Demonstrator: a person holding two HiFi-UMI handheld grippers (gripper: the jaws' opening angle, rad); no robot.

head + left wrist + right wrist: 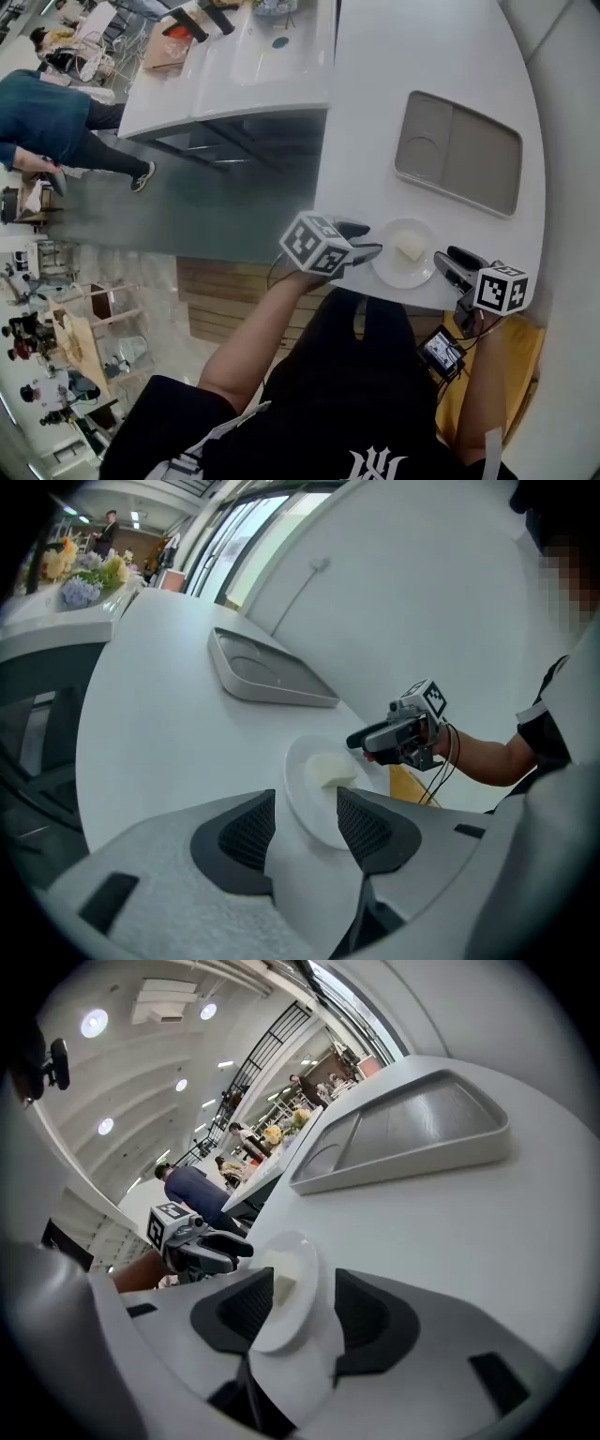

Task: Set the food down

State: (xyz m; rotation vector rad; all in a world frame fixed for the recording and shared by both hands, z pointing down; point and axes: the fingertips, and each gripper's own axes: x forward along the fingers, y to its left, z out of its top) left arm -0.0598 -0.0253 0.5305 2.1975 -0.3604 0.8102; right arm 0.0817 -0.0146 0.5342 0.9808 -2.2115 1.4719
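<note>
A small white plate (pixel 398 264) rests near the front edge of the white table (pixel 422 56) and carries a pale block of food (pixel 410 249). My left gripper (pixel 370 248) sits at the plate's left rim and my right gripper (pixel 448 261) at its right rim. In the left gripper view the left gripper (pixel 305 822) stands open, with the plate (pixel 309 799) and food (pixel 328 769) just beyond its pads. In the right gripper view the right gripper (pixel 305 1312) is open too, and the plate (pixel 291 1265) reaches in between its jaws.
A grey two-part tray (pixel 457 152) lies further back on the table. The table's front edge (pixel 412 298) is right below the plate. A long white counter (pixel 234 66) stands to the left across a floor gap. People (pixel 47 122) are at the far left.
</note>
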